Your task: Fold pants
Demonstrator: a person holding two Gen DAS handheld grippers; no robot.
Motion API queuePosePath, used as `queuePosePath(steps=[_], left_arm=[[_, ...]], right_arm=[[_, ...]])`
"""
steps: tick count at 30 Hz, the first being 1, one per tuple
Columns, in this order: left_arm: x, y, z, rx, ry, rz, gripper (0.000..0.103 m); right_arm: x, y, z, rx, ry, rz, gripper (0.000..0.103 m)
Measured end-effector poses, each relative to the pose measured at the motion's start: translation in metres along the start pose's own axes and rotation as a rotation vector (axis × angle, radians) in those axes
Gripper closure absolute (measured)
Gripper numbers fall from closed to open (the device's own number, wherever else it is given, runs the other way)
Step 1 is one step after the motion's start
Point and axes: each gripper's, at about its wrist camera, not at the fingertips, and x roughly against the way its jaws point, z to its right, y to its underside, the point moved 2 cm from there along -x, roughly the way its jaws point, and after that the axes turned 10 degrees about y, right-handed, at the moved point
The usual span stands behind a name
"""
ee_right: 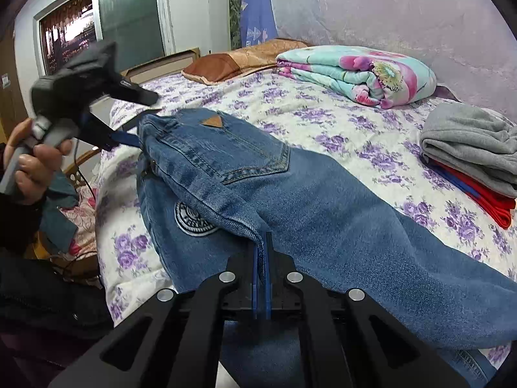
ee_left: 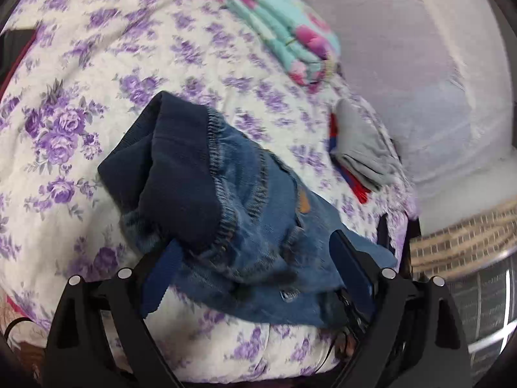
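Note:
Blue denim pants with a dark navy waistband lie on the floral bed. In the left wrist view my left gripper is open, its blue fingers spread on either side of the waist end. In the right wrist view the left gripper sits at the waistband's far corner. My right gripper is shut on a fold of denim near the seat, below the back pocket.
A folded teal and pink quilt lies at the back of the bed. A stack of folded grey and red clothes is on the right. A brown pillow sits near the headboard. A wall runs along the bed's far side.

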Motion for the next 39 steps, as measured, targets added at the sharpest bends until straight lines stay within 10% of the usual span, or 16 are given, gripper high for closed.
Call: queuePosePath(steps=[5,14,19,21,26,39], left_arm=[[0.013,-0.018,0.001,0.004,-0.033,0.074,0.053],[0.032,0.002,-0.008,-0.013,-0.1,0.094,0.052],[0.015,0.001,-0.008,-0.041,-0.105,0.072,0.026],[0.006,-0.006,-0.002,-0.063,-0.116,0.078,0.028],[0.01,-0.012,0.006,-0.097,-0.116,0.132,0.07],[0.018,0.012,-0.034,-0.085,-0.181,0.129,0.067]], right_arm=[[0.003,-0.007,-0.008,0.008,-0.014,0.019,0.099],[0.001,-0.003,-0.022,0.029,-0.127,0.009,0.099],[0.003,0.004,-0.027,0.046,-0.139,0.005,0.098],[0.006,0.003,-0.026,0.04,-0.145,0.013,0.098],[0.01,0.005,-0.027,0.039,-0.143,0.017,0.098],[-0.007,0.017,-0.051,0.136,-0.187,-0.055,0.093]])
